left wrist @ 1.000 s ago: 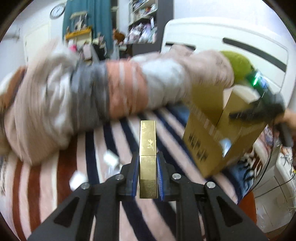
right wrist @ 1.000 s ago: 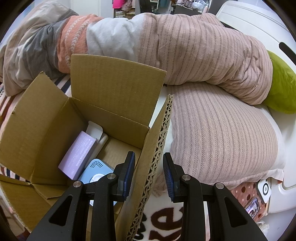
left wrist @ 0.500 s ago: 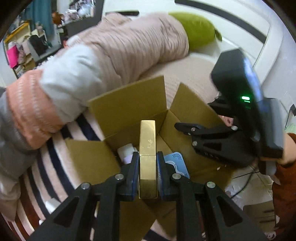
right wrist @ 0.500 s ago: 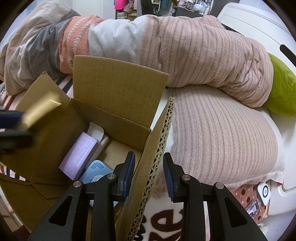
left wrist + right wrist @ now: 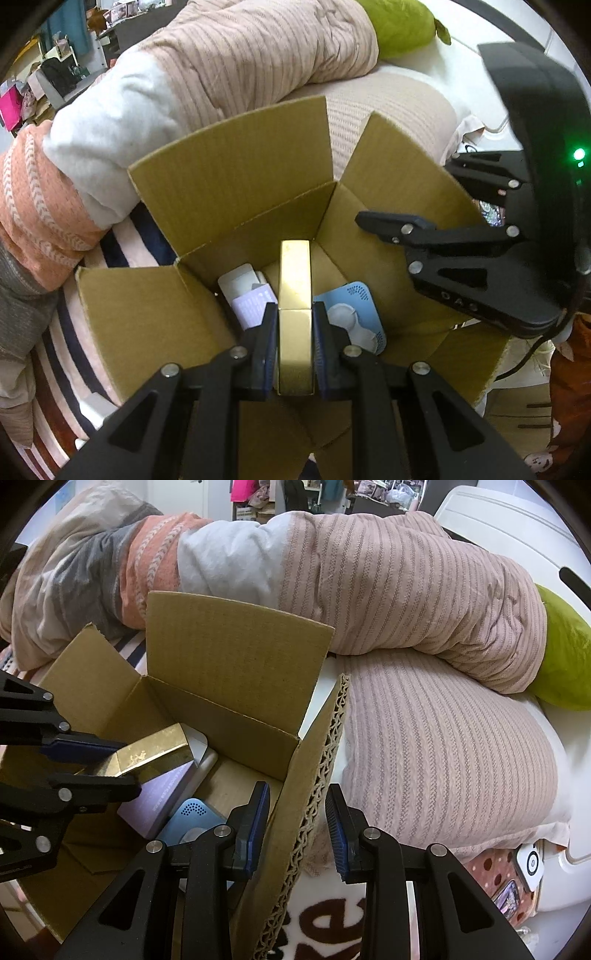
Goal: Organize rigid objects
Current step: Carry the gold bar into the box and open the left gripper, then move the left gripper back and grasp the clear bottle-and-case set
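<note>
Left tool (image 5: 294, 328) clenched on gold box (image 5: 294, 295), poised over open cardboard box (image 5: 236, 177) on bed, above purple carton (image 5: 255, 304) and blue device (image 5: 356, 314), likely for dropping in. Right tool (image 5: 297, 825) pinches box's right flap (image 5: 314, 775), steadying it.

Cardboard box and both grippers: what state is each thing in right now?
Cardboard box: flaps open, upright on the bed.
Gold box: clamped in the left gripper, held over the box opening.
Right gripper: closed on the box's right flap.
Blue device: lying inside the box.
Lilac carton: lying inside the box.
</note>
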Demonstrator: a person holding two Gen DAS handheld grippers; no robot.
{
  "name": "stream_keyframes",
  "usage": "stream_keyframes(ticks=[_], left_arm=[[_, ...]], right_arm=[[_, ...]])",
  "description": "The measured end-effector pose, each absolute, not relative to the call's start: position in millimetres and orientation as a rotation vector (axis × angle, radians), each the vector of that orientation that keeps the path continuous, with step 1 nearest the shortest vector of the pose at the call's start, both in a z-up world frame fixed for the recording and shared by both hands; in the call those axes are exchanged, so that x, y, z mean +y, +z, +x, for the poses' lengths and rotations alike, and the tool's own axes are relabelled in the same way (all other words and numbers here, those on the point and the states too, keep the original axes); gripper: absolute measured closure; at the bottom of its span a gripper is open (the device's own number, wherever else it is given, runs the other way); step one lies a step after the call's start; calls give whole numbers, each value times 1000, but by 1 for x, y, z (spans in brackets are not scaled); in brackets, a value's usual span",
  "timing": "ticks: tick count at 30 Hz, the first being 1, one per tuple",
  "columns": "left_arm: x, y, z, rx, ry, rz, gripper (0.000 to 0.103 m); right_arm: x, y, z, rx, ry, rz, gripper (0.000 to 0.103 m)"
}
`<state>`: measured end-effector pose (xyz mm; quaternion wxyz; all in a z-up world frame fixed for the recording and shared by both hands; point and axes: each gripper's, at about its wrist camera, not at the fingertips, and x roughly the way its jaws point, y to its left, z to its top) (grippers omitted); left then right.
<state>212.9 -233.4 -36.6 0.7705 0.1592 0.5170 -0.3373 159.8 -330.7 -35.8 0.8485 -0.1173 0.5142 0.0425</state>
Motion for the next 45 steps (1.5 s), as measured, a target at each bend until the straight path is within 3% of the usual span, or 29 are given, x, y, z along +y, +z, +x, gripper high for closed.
stream_keyframes(ticks=[12, 17, 19, 24, 29, 35, 45], left_arm=[[-226, -30, 214, 1111, -727, 331, 86], [-201, 0, 201, 1012, -703, 302, 53], [-183, 12, 192, 968, -695, 285, 48], [-129, 35, 165, 854, -629, 256, 24], [-63, 24, 157, 838, -497, 190, 23], [5, -41, 169, 949, -351, 86, 23], [28, -144, 183, 1062, -295, -98, 23]], right_arm=[[-327, -36, 162, 1090, 84, -258, 78], [-328, -37, 160, 1092, 81, -256, 78], [-328, -37, 160, 1094, 78, -256, 78], [-328, -38, 162, 1101, 70, -257, 78], [-326, -38, 161, 1103, 62, -264, 75], [-323, -39, 163, 1107, 54, -276, 75], [-324, -39, 164, 1111, 51, -283, 75]])
